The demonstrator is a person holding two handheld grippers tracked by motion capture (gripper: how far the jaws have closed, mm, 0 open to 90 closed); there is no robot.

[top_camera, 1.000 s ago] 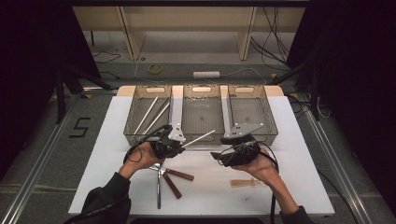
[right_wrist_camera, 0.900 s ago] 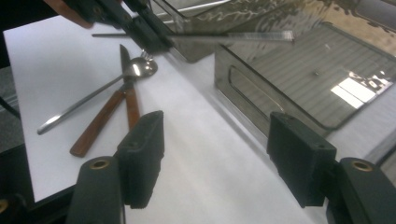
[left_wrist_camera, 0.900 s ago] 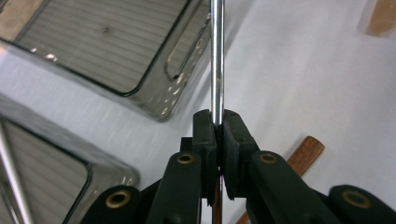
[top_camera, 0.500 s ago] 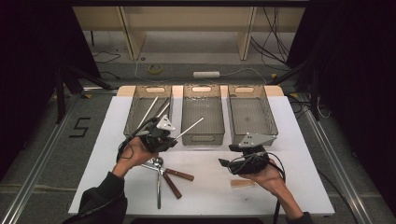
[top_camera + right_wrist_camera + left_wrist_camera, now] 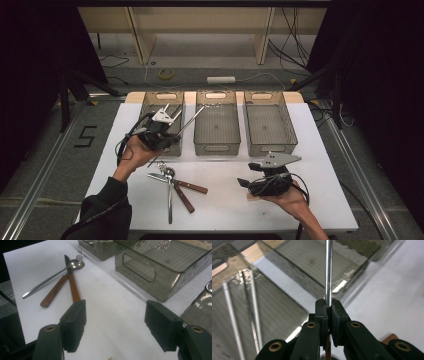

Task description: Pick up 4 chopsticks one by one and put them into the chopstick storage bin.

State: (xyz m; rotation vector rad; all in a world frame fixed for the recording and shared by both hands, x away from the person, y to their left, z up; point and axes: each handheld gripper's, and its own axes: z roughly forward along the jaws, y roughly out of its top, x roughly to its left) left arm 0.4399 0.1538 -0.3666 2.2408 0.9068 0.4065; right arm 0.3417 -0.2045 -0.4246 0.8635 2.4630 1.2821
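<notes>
Three clear bins (image 5: 216, 145) line the white table (image 5: 320, 165), and over the leftmost one the left gripper (image 5: 328, 305) pinches a thin metal rod (image 5: 328, 270), while the right gripper (image 5: 115, 327) hangs open near the table's front edge.

1. Our right gripper (image 5: 115, 326) hangs above the white table (image 5: 107, 307) with its jaws wide apart, nothing between them.
2. To the far left we see a spoon (image 5: 50, 277) lying across two wooden-handled utensils (image 5: 63, 285), with fork tines (image 5: 79, 255) just behind its bowl.
3. To the far right a smoky clear bin (image 5: 160, 270) stands on the table, another bin (image 5: 100, 248) beyond it.
</notes>
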